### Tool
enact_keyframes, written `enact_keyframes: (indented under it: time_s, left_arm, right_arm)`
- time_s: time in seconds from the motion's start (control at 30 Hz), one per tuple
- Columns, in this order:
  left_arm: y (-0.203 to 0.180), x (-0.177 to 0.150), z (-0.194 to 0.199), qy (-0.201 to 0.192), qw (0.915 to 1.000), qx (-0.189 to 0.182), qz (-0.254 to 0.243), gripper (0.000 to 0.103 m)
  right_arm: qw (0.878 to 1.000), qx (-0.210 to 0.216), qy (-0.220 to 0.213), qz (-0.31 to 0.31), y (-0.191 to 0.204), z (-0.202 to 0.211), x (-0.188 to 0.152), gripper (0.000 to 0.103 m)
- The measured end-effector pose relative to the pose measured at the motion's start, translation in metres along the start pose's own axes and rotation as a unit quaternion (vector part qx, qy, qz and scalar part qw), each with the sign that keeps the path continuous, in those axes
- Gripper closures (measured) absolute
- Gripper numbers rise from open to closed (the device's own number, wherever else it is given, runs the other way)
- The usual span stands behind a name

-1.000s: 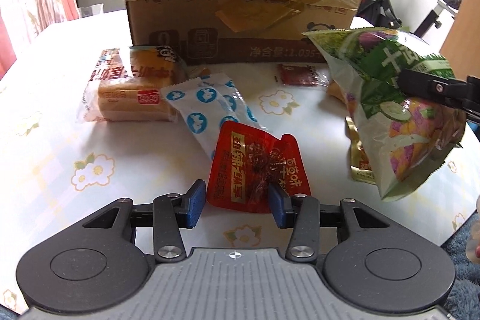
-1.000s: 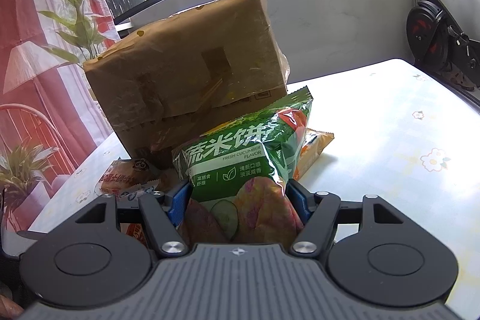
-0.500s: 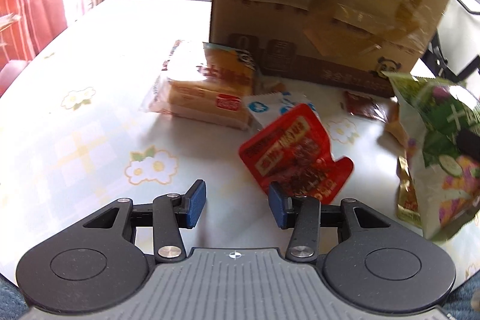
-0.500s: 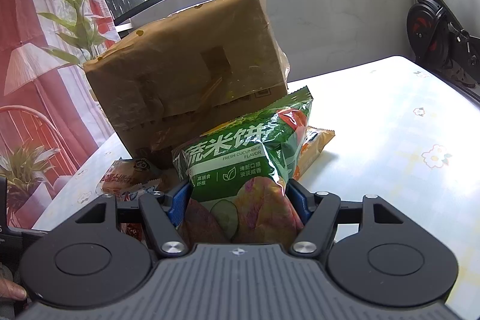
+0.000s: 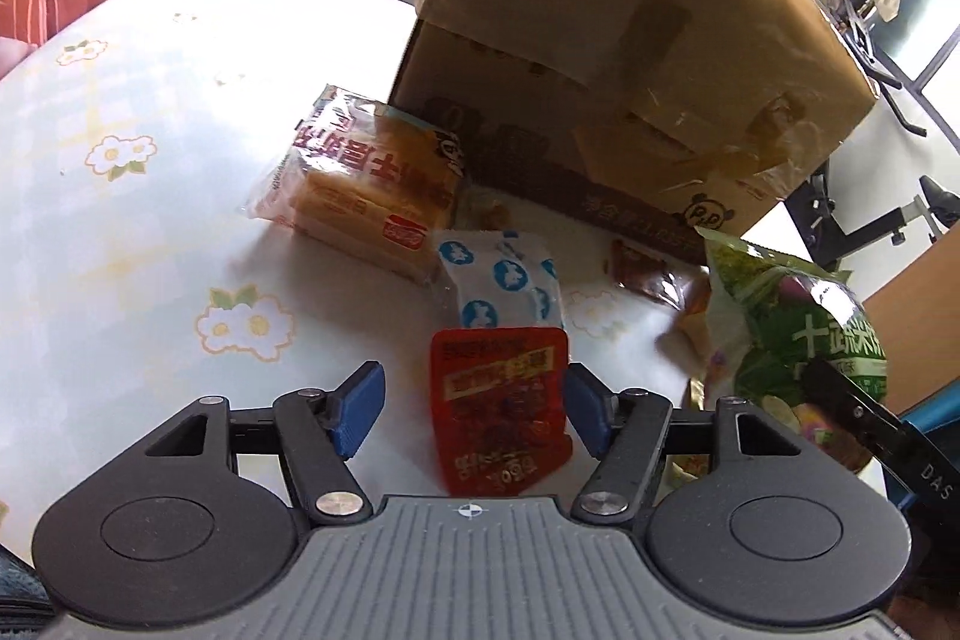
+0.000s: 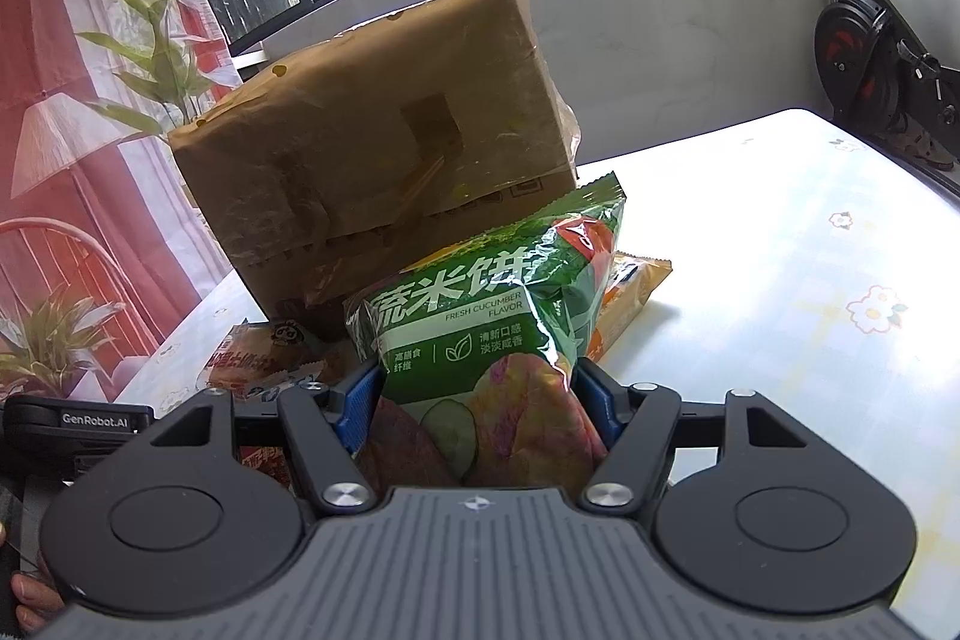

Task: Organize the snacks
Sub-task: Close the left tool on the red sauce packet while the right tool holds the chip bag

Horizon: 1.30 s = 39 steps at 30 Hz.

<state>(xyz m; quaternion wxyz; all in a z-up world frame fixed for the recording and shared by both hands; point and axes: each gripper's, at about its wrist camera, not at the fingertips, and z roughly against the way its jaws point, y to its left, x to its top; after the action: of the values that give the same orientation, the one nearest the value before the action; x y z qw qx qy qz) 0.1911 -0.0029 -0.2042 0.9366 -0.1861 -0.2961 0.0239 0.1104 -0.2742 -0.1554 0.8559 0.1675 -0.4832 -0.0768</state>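
While the right gripper pinches the green bag, the left gripper is opening around the red packet.

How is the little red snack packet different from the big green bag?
The red packet is small and flat; the green rice cracker bag is bigger and puffy. The red packet lies on the table between the left tongs, whose jaws are opening without touching it; the green bag stands up, squeezed in the right tongs. Both are sealed, shiny snack packs with Chinese writing.
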Motion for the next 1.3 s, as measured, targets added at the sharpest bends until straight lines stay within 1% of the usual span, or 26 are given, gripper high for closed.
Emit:
enact_keyframes:
  time_s: [0.07,0.13,0.27,0.37,0.47,0.5,0.6,0.67,0.73,0.8,0.87,0.97,1.1,1.17,1.2,1.27,1.3]
  left_arm:
    - [-0.008,-0.006,-0.004,0.009,0.9998,0.006,-0.015,0.035]
    - [-0.012,-0.013,-0.012,0.016,0.9992,0.023,-0.028,0.035]
    - [-0.017,-0.022,-0.022,0.017,0.9983,0.041,-0.039,0.036]
    - [-0.023,-0.026,-0.025,0.005,0.9971,0.05,-0.057,0.036]
    - [-0.03,-0.032,-0.026,0.0,0.9943,0.066,-0.083,0.04]
    - [-0.033,-0.034,-0.026,-0.001,0.9934,0.069,-0.092,0.043]
    - [-0.039,-0.038,-0.026,-0.002,0.991,0.068,-0.115,0.05]
    - [-0.042,-0.039,-0.027,-0.003,0.9892,0.071,-0.128,0.051]
    - [-0.042,-0.038,-0.029,-0.006,0.9889,0.073,-0.13,0.055]
    - [-0.04,-0.036,-0.029,-0.008,0.9903,0.066,-0.122,0.058]
    - [-0.038,-0.035,-0.03,-0.011,0.9912,0.061,-0.117,0.058]
    - [-0.039,-0.032,-0.032,-0.014,0.9909,0.056,-0.122,0.057]
    - [-0.044,-0.028,-0.038,-0.016,0.9894,0.06,-0.131,0.054]
    - [-0.045,-0.027,-0.04,-0.017,0.9893,0.06,-0.132,0.054]
    - [-0.044,-0.026,-0.041,-0.018,0.9892,0.06,-0.132,0.055]
    - [-0.043,-0.026,-0.042,-0.02,0.9898,0.056,-0.13,0.06]
    - [-0.04,-0.026,-0.04,-0.02,0.991,0.047,-0.124,0.065]
  right_arm:
    - [1.0,0.0,-0.001,-0.002,-0.001,0.0,0.001,0.035]
    - [1.0,0.001,-0.002,-0.004,-0.003,0.001,0.001,0.035]
    - [1.0,0.001,-0.002,-0.005,-0.004,0.002,0.0,0.035]
    - [1.0,0.001,-0.001,-0.007,-0.004,0.002,0.0,0.035]
    - [1.0,0.001,0.0,-0.008,-0.004,0.001,-0.001,0.035]
    - [1.0,0.002,0.0,-0.007,-0.005,0.001,-0.001,0.035]
    - [1.0,0.001,0.002,-0.009,-0.005,0.0,-0.001,0.035]
    - [1.0,0.001,0.003,-0.009,-0.005,-0.001,0.0,0.035]
    - [1.0,0.002,0.005,-0.009,-0.005,-0.002,0.001,0.035]
    - [1.0,0.001,0.006,-0.009,-0.005,-0.003,0.0,0.035]
    - [1.0,0.001,0.007,-0.009,-0.005,-0.004,0.0,0.035]
    - [1.0,0.002,0.008,-0.009,-0.005,-0.005,0.0,0.035]
    - [1.0,0.003,0.009,-0.007,-0.006,-0.005,0.001,0.035]
    - [1.0,0.002,0.008,-0.006,-0.006,-0.004,0.001,0.035]
    - [1.0,0.002,0.009,-0.006,-0.006,-0.004,0.001,0.035]
    - [1.0,0.001,0.009,-0.007,-0.006,-0.005,0.001,0.035]
    - [1.0,0.001,0.01,-0.007,-0.007,-0.005,0.001,0.035]
